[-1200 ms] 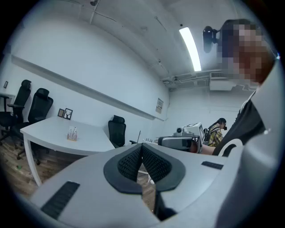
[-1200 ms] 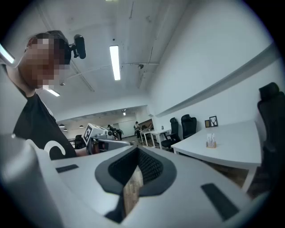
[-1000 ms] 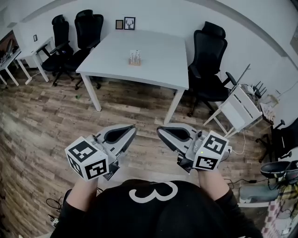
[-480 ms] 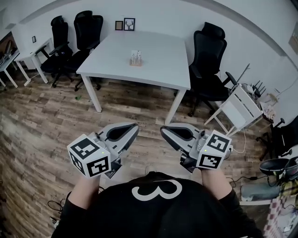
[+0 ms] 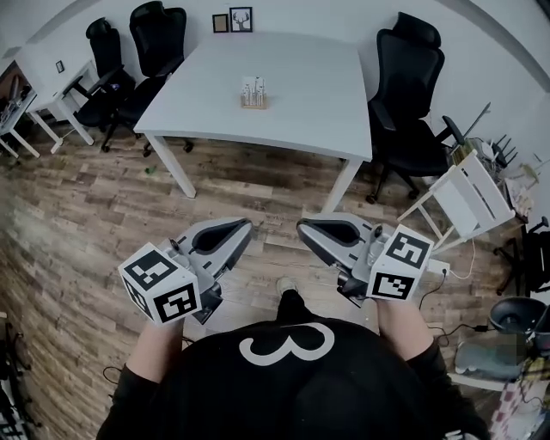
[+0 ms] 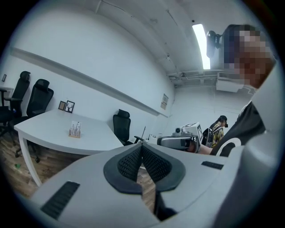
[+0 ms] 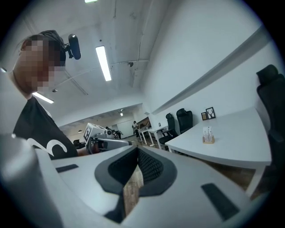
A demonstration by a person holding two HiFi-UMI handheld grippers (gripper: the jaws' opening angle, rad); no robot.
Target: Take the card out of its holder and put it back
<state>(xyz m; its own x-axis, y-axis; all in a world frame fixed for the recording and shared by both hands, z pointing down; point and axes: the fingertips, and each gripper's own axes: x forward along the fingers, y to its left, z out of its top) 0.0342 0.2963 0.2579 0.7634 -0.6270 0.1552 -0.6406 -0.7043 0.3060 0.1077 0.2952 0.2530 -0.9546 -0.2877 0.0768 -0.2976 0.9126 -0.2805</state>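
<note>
A small wooden holder with a white card (image 5: 252, 92) standing upright in it sits on the white table (image 5: 301, 112) across the room, far beyond both grippers. The same card holder (image 6: 75, 129) shows small in the left gripper view, and the card holder (image 7: 207, 135) appears again in the right gripper view. I hold my left gripper (image 5: 244, 226) and right gripper (image 5: 302, 229) side by side over the wood floor, in front of the person's chest. Each one is shut and has nothing in it. My left gripper (image 6: 141, 147) and right gripper (image 7: 137, 149) show their pads meeting at the tips.
Black office chairs (image 5: 412, 94) stand at the table's right, with two more chairs (image 5: 142, 51) at its left. A white slatted rack (image 5: 468, 198) and cables lie to the right. A second desk (image 5: 43, 77) is at far left. Two picture frames (image 5: 232, 21) lean against the wall.
The head view has shifted forward, so the table sits a little nearer and more central. A shoe now shows between the grippers. Both grippers keep their pose, still shut.
</note>
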